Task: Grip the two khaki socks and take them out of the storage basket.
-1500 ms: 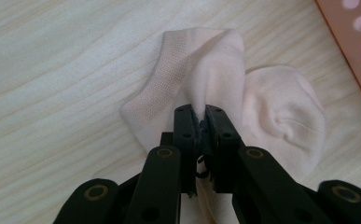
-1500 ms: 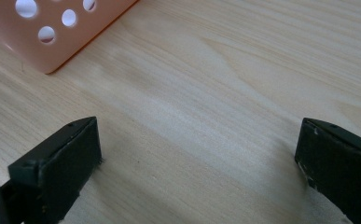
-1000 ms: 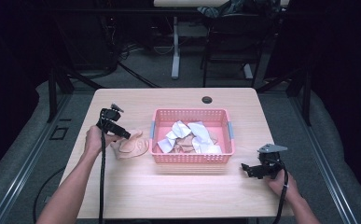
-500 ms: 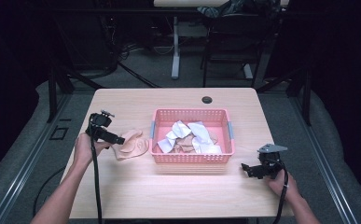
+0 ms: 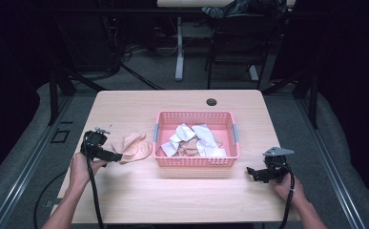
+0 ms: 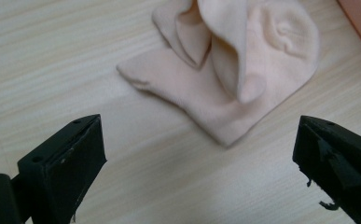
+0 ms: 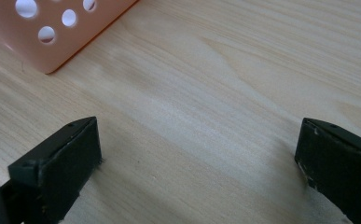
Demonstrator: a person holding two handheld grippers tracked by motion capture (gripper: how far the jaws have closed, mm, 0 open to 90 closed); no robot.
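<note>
Left claw, jaws now spread, has lowered and withdrawn from the released peach cloth near the tabletop's left edge; right claw rests spread.

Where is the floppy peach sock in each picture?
High view: the peach sock lies on the table left of the pink basket, by the left gripper.
Left gripper view: the sock sits top middle, beyond the open jaws.
Right gripper view: not in it.
Shared landmark: the pink basket, a corner at top left there.
</note>
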